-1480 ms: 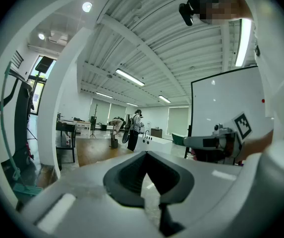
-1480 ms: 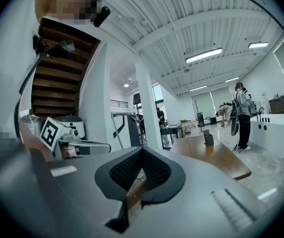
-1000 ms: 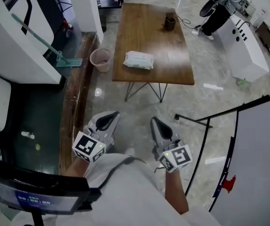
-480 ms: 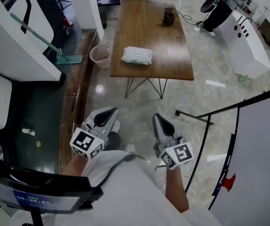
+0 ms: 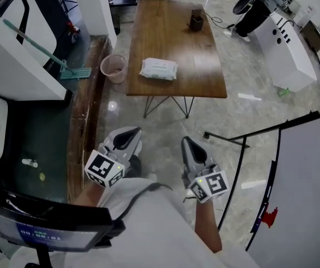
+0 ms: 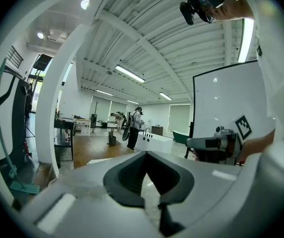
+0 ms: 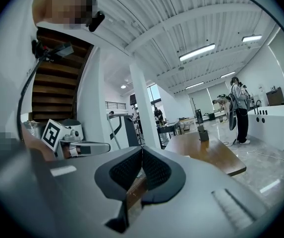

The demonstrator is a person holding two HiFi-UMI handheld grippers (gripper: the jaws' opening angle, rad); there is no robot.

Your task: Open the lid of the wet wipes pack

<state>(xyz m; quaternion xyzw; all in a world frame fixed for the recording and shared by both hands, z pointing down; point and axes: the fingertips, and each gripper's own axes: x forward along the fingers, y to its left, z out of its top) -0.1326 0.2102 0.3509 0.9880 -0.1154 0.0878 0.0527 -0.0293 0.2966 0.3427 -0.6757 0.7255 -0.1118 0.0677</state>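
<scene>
On the wooden table [image 5: 204, 49], well ahead of the person, the wet wipes pack [image 5: 158, 68] lies flat near the left edge, its lid too small to read. Left gripper [image 5: 125, 141] and right gripper [image 5: 189, 148] are at waist level, both pinched together and empty. Best approach, likely: pin the pack with one, hook the lid tab with the other, and lift slowly.

glossy wooden table [image 5: 204, 66]; wipes pack [image 5: 158, 68] probably soft plastic; floor [image 5: 249, 121] polished, smooth.
</scene>
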